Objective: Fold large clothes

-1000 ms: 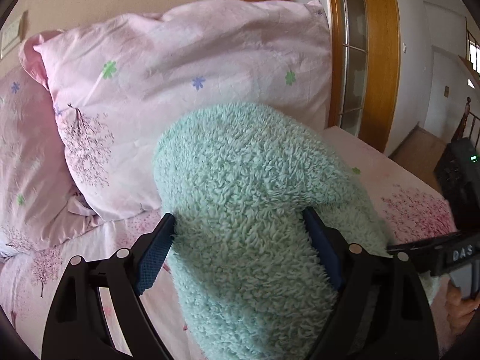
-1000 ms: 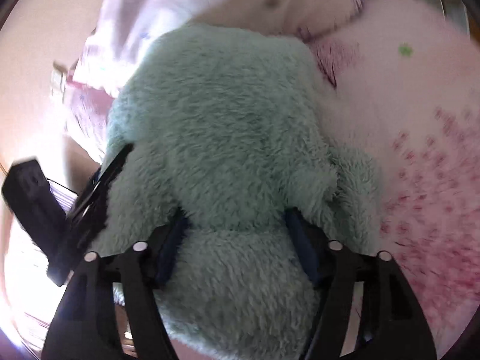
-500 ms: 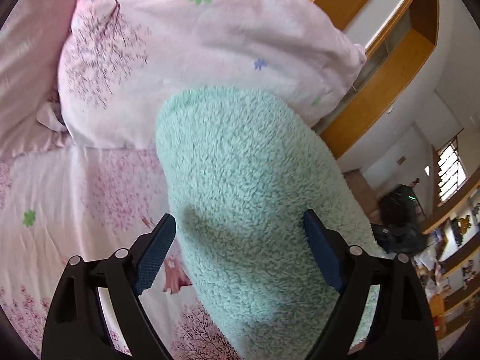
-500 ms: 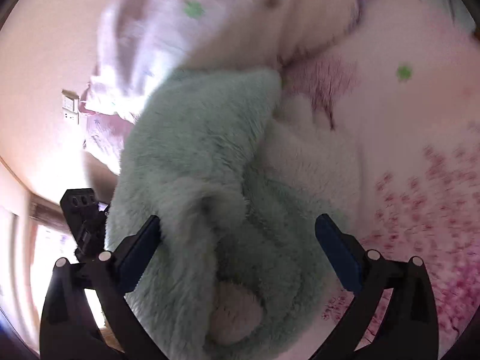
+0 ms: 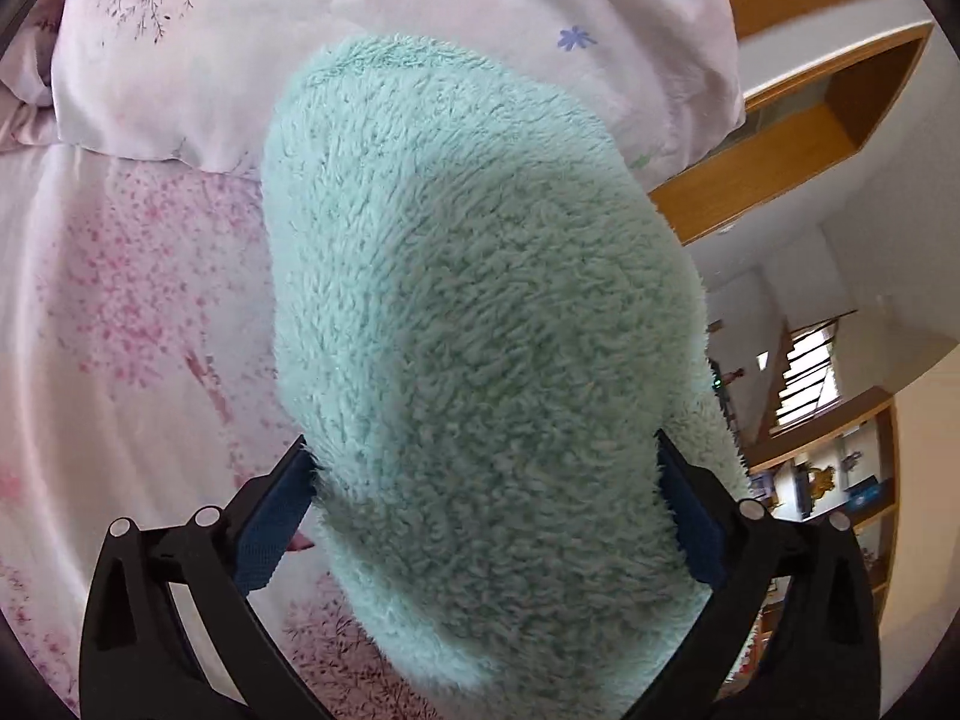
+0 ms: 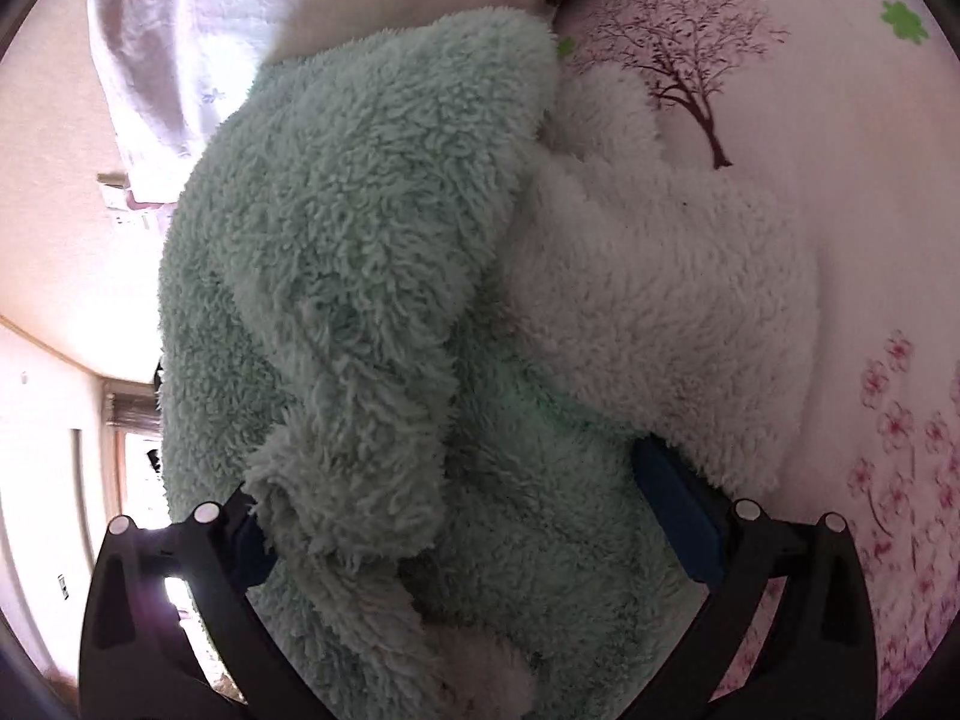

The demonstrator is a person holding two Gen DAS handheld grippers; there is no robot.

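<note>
A thick mint-green fleece garment (image 5: 480, 324) with a white fleece part (image 6: 654, 300) is bunched above a pink floral bed sheet (image 5: 132, 312). In the left wrist view my left gripper (image 5: 483, 510) has its blue pads (image 5: 270, 534) pressed against both sides of a fat roll of the fleece. In the right wrist view the garment (image 6: 372, 276) lies between the wide-spread fingers of my right gripper (image 6: 462, 534), draped over the left pad; the right pad (image 6: 678, 516) shows beside it. The garment's far end touches the sheet.
A pink flowered pillow (image 5: 372, 6) lies at the head of the bed behind the garment. A wooden door frame (image 5: 774, 138) and shelves (image 5: 840, 480) stand off to the right. The sheet with a tree print (image 6: 690, 60) extends right of the garment.
My right gripper has opened wide and the fleece has sagged toward the sheet. My left gripper has tilted down toward the bed, still holding the roll.
</note>
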